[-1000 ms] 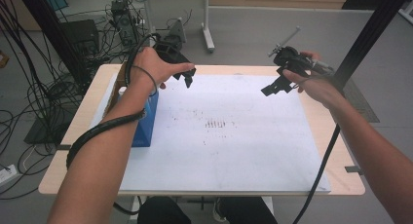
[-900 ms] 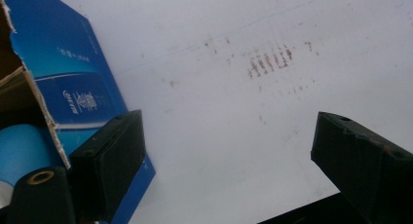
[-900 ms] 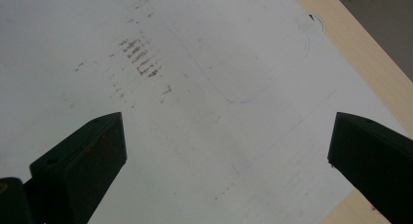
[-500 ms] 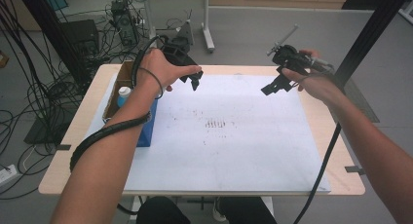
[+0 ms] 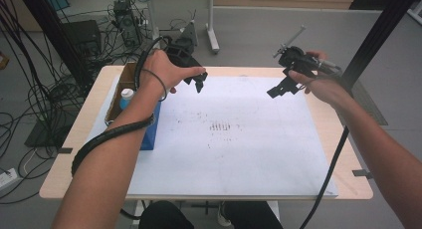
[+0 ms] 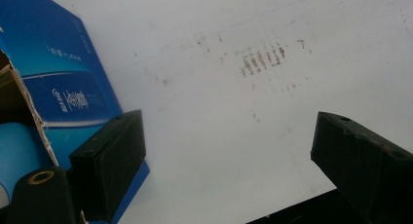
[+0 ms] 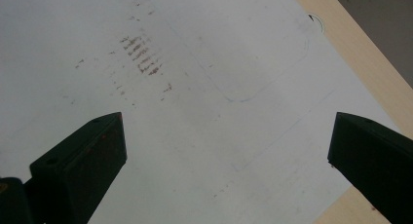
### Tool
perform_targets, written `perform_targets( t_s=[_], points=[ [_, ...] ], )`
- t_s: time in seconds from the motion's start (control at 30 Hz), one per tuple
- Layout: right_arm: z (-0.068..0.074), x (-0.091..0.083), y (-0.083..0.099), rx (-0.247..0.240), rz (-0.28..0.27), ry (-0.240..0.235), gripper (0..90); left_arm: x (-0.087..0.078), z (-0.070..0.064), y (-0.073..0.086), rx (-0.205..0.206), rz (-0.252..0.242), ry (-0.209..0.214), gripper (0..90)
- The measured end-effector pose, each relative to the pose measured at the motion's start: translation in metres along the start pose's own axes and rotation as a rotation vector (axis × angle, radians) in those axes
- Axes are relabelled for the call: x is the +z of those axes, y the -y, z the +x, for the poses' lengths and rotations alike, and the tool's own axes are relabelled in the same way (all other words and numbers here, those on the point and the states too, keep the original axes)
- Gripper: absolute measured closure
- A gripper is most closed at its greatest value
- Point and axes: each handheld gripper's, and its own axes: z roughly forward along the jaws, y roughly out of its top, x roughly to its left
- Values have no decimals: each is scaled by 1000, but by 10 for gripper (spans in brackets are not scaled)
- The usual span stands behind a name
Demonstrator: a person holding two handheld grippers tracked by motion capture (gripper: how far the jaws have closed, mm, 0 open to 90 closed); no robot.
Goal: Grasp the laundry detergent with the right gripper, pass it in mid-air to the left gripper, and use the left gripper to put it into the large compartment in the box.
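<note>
We hold both grippers empty with jaws wide apart above the table [image 5: 343, 139], and the blue box [image 5: 149, 129] lies at about eight o'clock from the left gripper [image 5: 198, 79], far from the right gripper [image 5: 278, 89].

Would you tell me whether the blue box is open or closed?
Open: the blue box has its cardboard top flaps apart, with a white-capped bottle showing inside.

Left gripper [image 5: 198, 81], right gripper [image 5: 278, 89] above sheet [image 5: 239, 149].
</note>
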Motion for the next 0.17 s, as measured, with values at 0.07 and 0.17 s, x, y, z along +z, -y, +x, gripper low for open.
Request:
perform_targets(
  t_s=[0.07,0.17],
  points=[
    [0,0,1,-1,-2,-1,4,0,0,0,-6,-2,-6,130],
    [1,0,2,3,-7,-3,4,-1,0,1,-10,-8,-3,129]
  ],
)
